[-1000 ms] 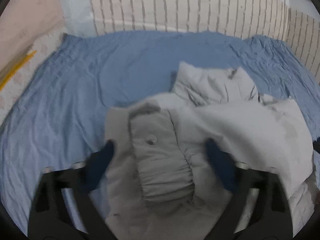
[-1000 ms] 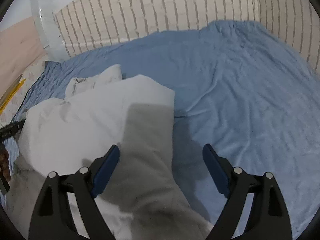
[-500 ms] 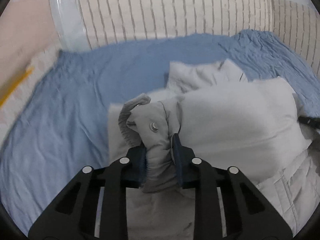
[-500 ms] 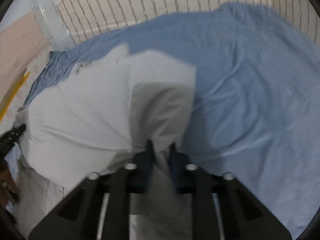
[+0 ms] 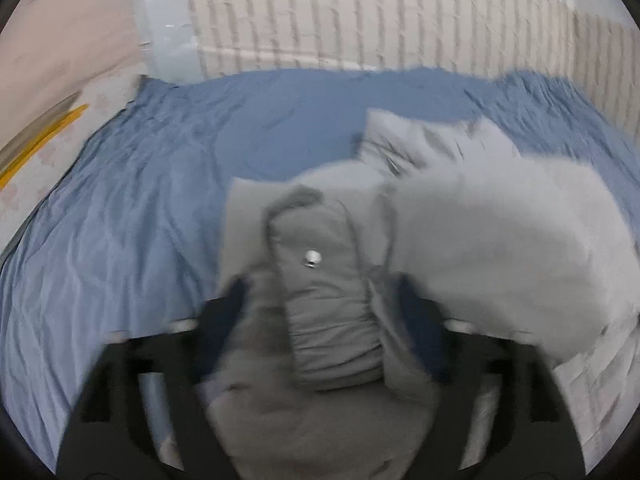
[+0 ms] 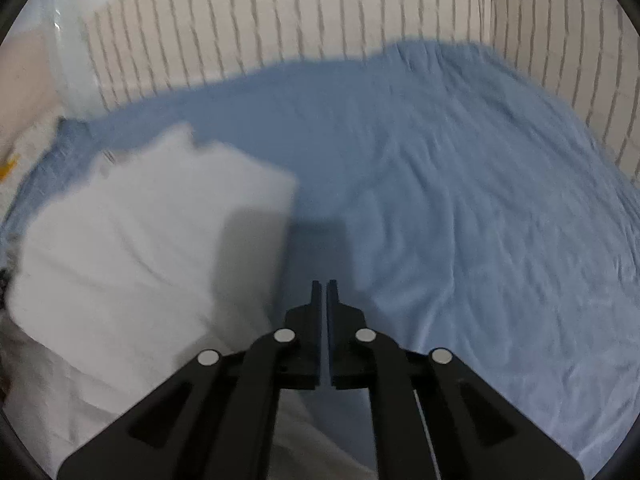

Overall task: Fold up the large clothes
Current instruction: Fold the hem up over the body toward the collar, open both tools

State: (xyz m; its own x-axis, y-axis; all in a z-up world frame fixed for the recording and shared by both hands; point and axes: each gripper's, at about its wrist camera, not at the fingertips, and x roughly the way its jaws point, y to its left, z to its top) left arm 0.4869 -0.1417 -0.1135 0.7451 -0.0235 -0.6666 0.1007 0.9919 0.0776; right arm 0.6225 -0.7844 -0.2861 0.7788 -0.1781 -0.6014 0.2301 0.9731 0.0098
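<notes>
A pale grey padded jacket lies folded on the blue sheet. Its sleeve cuff, with a metal snap, lies on top of the jacket between the fingers of my left gripper. The left jaws are opening and stand wide, clear of the cuff; this view is blurred. In the right wrist view the jacket is to the left. My right gripper hovers over bare sheet just off the jacket's right edge. Its jaws are beginning to open, with only a thin slit and nothing between them.
Striped cushions stand along the far edge of the bed. A clear plastic cover and a peach wall are at the far left, with a yellow strip beside the bed.
The left jaws, shut on the sleeve cuff half a second ago, have sprung wide and the cuff has dropped. The right gripper has let go of the jacket's edge and moved right, over the sheet.
</notes>
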